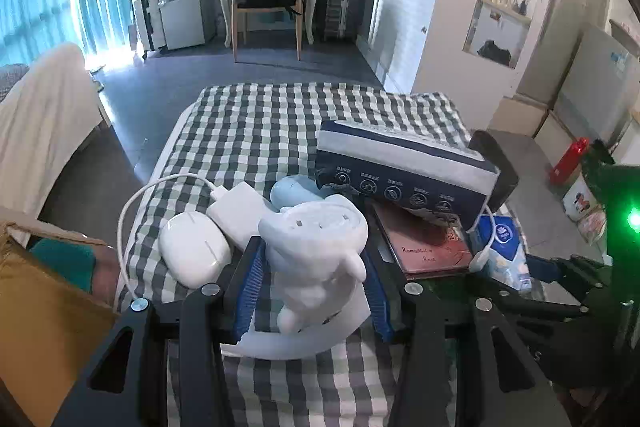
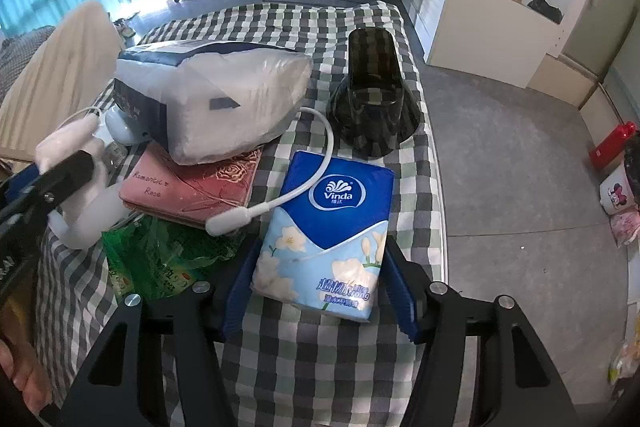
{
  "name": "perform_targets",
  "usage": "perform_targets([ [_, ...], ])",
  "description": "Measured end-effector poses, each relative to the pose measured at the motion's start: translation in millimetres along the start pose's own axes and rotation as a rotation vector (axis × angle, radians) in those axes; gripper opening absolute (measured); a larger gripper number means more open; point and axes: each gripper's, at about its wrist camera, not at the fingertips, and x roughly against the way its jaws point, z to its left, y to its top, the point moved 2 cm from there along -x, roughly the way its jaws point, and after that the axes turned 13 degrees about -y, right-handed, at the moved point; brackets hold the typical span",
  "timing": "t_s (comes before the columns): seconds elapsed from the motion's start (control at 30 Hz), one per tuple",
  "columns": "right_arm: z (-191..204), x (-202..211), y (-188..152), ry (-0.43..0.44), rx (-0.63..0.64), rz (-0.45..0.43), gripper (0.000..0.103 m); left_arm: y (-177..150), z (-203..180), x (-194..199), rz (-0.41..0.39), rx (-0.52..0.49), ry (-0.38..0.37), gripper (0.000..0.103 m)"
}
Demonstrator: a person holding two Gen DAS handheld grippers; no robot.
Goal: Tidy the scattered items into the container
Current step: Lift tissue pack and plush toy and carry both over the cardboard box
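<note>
My left gripper (image 1: 314, 255) is shut on a white toy figure (image 1: 316, 227) with a round base, held a little above the checked cloth (image 1: 256, 131). The right wrist view shows that figure (image 2: 84, 203) at the far left. A brown cardboard box (image 1: 40, 307) with something teal inside sits at the left edge. My right gripper (image 2: 320, 251) is open and straddles a blue Vinda tissue pack (image 2: 332, 227) lying flat on the cloth. Its blue pads (image 2: 402, 291) stand close to the pack's sides. A white flexible cable (image 2: 280, 199) lies across the pack's top corner.
A white mouse (image 1: 194, 253), a white charger (image 1: 236, 211) and a pale blue item (image 1: 288, 189) lie by the figure. A navy-and-white package (image 2: 224, 95) rests on a pink notebook (image 2: 192, 187). A green bag (image 2: 160, 255) and a dark clear cup (image 2: 374, 99) are nearby.
</note>
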Motion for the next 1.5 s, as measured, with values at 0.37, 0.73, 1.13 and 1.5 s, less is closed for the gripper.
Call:
perform_targets([
  [0.37, -8.9, 10.8, -8.7, 0.047, -0.024, -0.026, 0.057, 2.3, 4.7, 28.6, -0.046, 0.027, -0.006, 0.047],
  [0.73, -7.2, 32.0, -12.8, 0.046, -0.015, -0.069, 0.054, 0.9, 6.1, 40.2, -0.057, 0.029, -0.017, 0.047],
  [1.13, -3.4, 71.1, -14.4, 0.079, -0.010, -0.126, 0.051, 1.5, 1.5, 77.0, -0.109, 0.031, -0.017, 0.047],
  [1.5, 17.4, 123.5, -16.0, 0.111, 0.051, -0.211, 0.051, -0.5, 8.3, 130.3, -0.169, 0.045, -0.012, 0.047],
])
